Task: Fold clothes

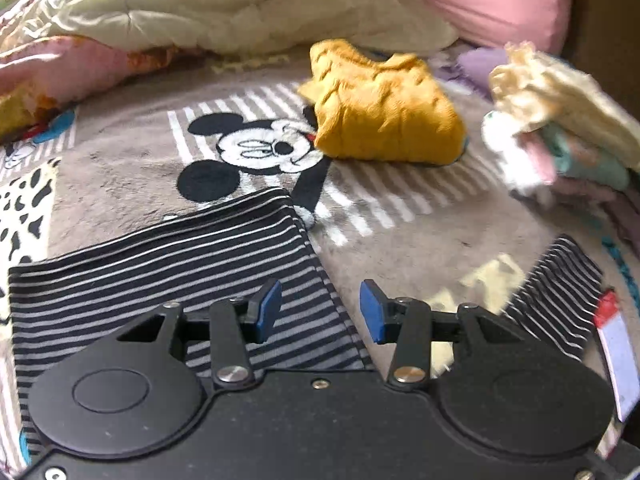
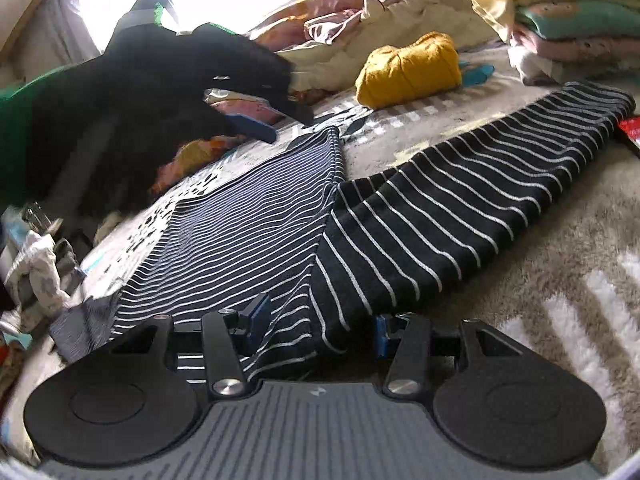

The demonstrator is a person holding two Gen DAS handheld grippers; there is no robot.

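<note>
Striped garment, grey blanket alongside

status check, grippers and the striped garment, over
Left gripper open, empty, above the striped garment. Right gripper open, garment fold between the jaws. Mustard bundle and folded stack lie clear of it.

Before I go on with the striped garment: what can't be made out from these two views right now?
- Right tool: striped garment lies between its pads and covers one; grip unclear.
- Garment's near edge: right wrist view, hidden behind the tool body.
- Folded stack: left wrist view, motion blur; items indistinct.
- Left tool: right wrist view, dark and backlit.
</note>
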